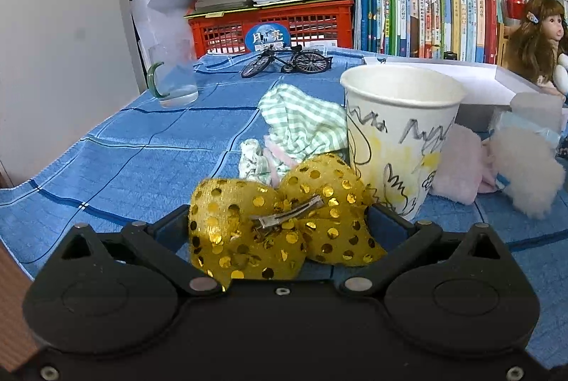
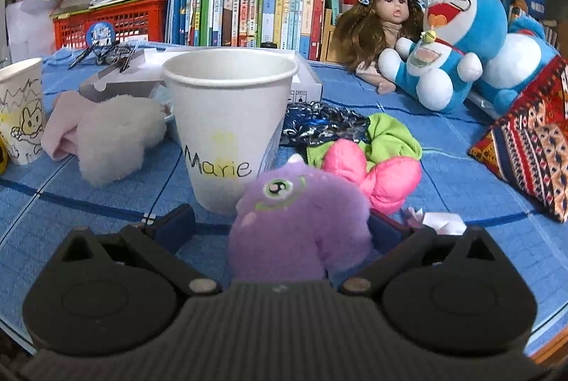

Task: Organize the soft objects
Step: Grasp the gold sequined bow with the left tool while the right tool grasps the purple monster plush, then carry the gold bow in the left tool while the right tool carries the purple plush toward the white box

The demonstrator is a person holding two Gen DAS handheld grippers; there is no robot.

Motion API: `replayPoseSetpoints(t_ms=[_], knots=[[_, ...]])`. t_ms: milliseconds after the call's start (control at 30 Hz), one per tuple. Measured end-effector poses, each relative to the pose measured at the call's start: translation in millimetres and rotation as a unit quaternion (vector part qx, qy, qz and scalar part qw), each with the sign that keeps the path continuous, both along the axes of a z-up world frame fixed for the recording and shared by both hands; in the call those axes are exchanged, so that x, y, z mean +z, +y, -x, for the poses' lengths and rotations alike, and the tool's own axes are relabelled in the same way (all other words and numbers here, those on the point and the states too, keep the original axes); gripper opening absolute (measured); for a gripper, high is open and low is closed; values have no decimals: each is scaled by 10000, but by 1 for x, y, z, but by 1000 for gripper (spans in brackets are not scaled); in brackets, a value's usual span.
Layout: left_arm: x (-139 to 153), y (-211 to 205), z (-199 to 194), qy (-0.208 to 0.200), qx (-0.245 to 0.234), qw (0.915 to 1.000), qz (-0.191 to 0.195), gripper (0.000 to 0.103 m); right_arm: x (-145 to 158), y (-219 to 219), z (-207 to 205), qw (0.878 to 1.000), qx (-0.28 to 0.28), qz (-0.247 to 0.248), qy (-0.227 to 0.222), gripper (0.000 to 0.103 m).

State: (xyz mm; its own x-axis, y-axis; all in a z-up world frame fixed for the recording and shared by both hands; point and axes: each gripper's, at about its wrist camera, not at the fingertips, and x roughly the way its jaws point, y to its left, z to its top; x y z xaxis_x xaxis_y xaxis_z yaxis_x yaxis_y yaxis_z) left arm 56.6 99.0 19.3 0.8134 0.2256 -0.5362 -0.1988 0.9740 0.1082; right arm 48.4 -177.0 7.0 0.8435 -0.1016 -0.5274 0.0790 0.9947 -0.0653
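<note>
On the blue checked cloth [image 1: 117, 168] covering the tabletop, a clear glass mug with a green handle [image 1: 174, 75] is seen near the left edge, with a small black model bicycle [image 1: 287, 61] towards the far edge. In the left wrist view, a yellow fabric hair bow dotted with gold sequins [image 1: 280, 221], a silver metal clip across its middle, is held between the fingers of the left gripper [image 1: 280, 224], which are closed against both its sides. Just behind it a crumpled green-and-white gingham cloth [image 1: 301, 121] is seen, and beside that a white paper cup with crayon drawings [image 1: 397, 139]. Further right, a white paper cup marked "Marie" [image 2: 227, 125] stands upright. In front of it, a fluffy purple plush toy with an embroidered green eye [image 2: 298, 228] sits between the fingers of the right gripper [image 2: 284, 228]; the right finger touches it, the left finger stands apart, so the jaws are spread. A puffy pink bow [image 2: 376, 175] and a lime-green scrunchie [image 2: 390, 136] lie just behind.
</note>
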Motion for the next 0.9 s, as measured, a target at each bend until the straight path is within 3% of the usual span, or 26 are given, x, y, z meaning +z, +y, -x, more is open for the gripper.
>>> replayPoseSetpoints(t_ms=[167,367,500,900], knots=[[-4,-9,0,-57,57,10000,-33,96,-4,1,2,9999,12,-58,-127,101],[-2,-9,3,-86,33,9998,149,80,-2,-5,4,9997,19,-175,-182,84],[-1,-10,4,-95,-7,9999,139,75,0,-6,7,9993,138,-283,-213,70],[3,-4,7,-119,40,9995,278,61,10,-10,13,9984,297,-369,-319,66]])
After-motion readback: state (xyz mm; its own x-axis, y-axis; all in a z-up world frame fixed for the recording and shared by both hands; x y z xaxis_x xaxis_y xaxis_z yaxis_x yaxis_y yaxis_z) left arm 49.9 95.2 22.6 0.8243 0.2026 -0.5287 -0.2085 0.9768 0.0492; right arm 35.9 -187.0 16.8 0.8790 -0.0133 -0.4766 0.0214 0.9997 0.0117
